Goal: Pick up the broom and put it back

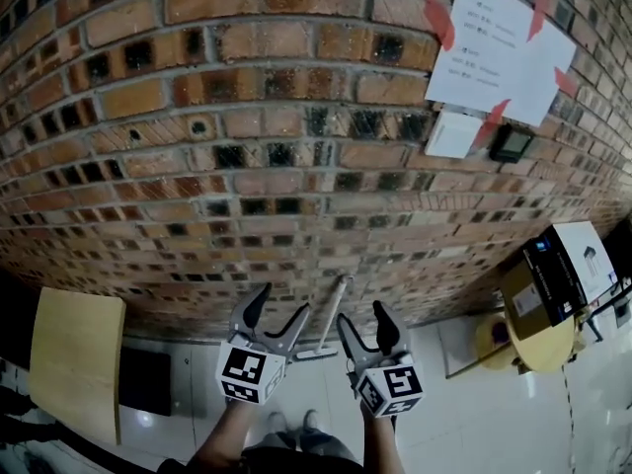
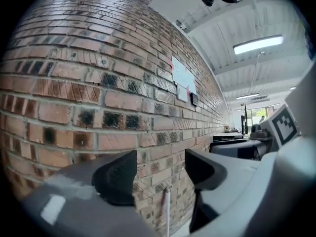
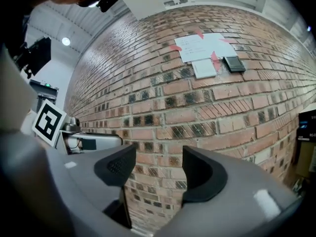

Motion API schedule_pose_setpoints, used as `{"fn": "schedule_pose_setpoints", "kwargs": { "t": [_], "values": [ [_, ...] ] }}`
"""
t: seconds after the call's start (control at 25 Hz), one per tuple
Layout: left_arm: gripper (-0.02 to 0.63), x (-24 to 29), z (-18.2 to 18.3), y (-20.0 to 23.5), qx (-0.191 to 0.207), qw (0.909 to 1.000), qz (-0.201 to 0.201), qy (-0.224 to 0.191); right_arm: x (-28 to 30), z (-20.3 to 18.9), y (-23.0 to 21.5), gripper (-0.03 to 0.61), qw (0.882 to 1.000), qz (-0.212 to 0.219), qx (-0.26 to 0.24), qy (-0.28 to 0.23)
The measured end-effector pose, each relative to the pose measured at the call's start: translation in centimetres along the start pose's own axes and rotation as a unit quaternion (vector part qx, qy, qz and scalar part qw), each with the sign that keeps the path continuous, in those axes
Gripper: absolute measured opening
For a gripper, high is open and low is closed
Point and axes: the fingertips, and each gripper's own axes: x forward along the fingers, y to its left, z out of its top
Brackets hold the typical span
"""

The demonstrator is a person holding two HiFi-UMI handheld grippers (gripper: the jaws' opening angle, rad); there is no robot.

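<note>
Leaning on the brick wall (image 1: 247, 117) at twelve o'clock ahead, the broom (image 1: 334, 314) stood untouched on the floor (image 1: 474, 413), its thin handle framed by the spread, empty jaws of the left claw (image 1: 281, 309); the right claw (image 1: 363, 319), at its three o'clock, was equally spread and empty. A sideways knock from either claw would likely have sent the propped handle sliding along the bricks and down.

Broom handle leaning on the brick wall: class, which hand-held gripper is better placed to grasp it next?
Probably the left. The broom handle appears ahead between the jaws of the open left hand-held gripper in its own view; the open right hand-held gripper faces only brick wall.
</note>
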Motion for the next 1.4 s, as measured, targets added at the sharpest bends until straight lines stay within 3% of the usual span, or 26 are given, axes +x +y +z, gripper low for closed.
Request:
{"fn": "schedule_pose_setpoints", "kwargs": {
  "t": [0.28,0.56,0.8,1.0,1.2,1.4],
  "values": [
    [0.304,3.1,-2.9,-2.0,0.002,0.9991,-0.029,0.031,-2.1,-4.5,-3.3,0.301,0.999,-0.01,-0.018,0.031],
    [0.304,5.7,-8.5,-5.8,-0.01,0.9946,-0.071,0.075,-7.9,-12.7,-8.3,0.301,0.992,-0.071,0.034,0.095],
    [0.304,6.7,-13.9,-8.2,-0.016,0.9878,-0.099,0.119,-12.9,-17.9,-10.3,0.301,0.984,-0.104,0.024,0.143],
    [0.305,7.9,-16.4,-8.8,0.005,0.986,-0.103,0.131,-18.0,-22.3,-12.2,0.298,0.98,-0.124,0.031,0.153],
    [0.305,8.0,-17.5,-8.2,0.015,0.9868,-0.096,0.129,-22.1,-28.4,-12.9,0.298,0.968,-0.152,0.061,0.19],
    [0.305,7.5,-17.5,-7.1,0.007,0.9879,-0.091,0.126,-19.9,-31.1,-12.0,0.298,0.966,-0.152,0.067,0.198]
  ]
}}
